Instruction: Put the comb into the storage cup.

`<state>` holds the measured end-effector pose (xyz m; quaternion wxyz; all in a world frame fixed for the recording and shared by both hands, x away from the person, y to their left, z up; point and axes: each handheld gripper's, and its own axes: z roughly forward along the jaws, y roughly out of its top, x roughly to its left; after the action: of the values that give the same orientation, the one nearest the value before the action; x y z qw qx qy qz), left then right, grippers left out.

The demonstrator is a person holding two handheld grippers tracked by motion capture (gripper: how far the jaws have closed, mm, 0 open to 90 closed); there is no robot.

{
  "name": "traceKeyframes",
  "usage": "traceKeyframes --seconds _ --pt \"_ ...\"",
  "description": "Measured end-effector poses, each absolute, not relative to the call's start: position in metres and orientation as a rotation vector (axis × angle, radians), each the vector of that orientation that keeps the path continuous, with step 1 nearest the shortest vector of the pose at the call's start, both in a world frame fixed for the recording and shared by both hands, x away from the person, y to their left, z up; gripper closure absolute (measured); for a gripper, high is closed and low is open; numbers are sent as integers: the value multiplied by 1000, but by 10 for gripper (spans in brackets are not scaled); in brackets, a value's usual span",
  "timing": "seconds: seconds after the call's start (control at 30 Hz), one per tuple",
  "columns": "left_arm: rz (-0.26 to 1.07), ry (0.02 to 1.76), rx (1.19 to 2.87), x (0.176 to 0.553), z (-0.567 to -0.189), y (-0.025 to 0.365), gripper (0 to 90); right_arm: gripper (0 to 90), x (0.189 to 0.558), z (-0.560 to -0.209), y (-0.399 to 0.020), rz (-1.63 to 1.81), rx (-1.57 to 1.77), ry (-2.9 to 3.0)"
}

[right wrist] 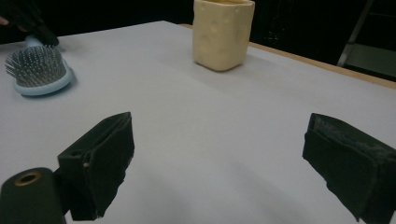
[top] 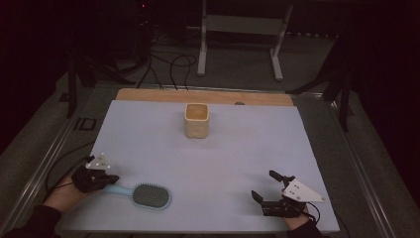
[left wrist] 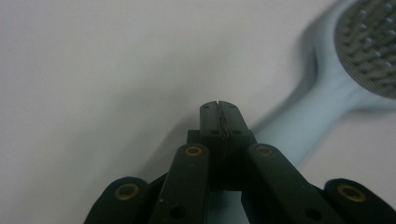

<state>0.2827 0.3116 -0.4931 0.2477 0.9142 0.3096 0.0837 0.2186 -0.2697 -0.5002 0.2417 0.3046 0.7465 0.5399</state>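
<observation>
a light blue hairbrush (top: 144, 194) is lying flat on the pale sheet (top: 208, 163) near the front left of the table, bristles facing up, its oval head pointing toward the middle and its handle pointing left. the left gripper (top: 110, 179) is sitting at the handle's end, with the person's left hand (top: 67, 191) coming in from the lower left corner. in the left gripper view the two black jaws of that gripper (left wrist: 219, 114) are pressing flat against each other with nothing between them, and the brush handle (left wrist: 303, 128) is running past just to the side of them; whether the tips are touching the handle is hard to say, since the high view is dim there.

the right gripper (top: 265, 187) is resting low over the sheet at the front right, well apart from the brush, its jaws standing wide with only bare sheet between them in the right gripper view.

a cream, square-sided cup (top: 196, 120) is standing upright toward the far middle of the sheet, well apart from both grippers and the brush. beyond the sheet, a strip of the wooden tabletop (top: 148, 95) is showing along the far edge.
</observation>
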Motion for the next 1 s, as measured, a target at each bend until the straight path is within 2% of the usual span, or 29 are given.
traceKeyframes --seconds 0.5,0.9,1.0 --pt "154 770 2535 241 -487 314 900 88 219 -500 -269 1474 834 2041" --pt "50 720 2567 229 -493 306 900 88 219 -501 -268 1472 839 2049" --pt "60 713 2586 229 -493 304 899 88 220 -501 -268 1474 834 2047"
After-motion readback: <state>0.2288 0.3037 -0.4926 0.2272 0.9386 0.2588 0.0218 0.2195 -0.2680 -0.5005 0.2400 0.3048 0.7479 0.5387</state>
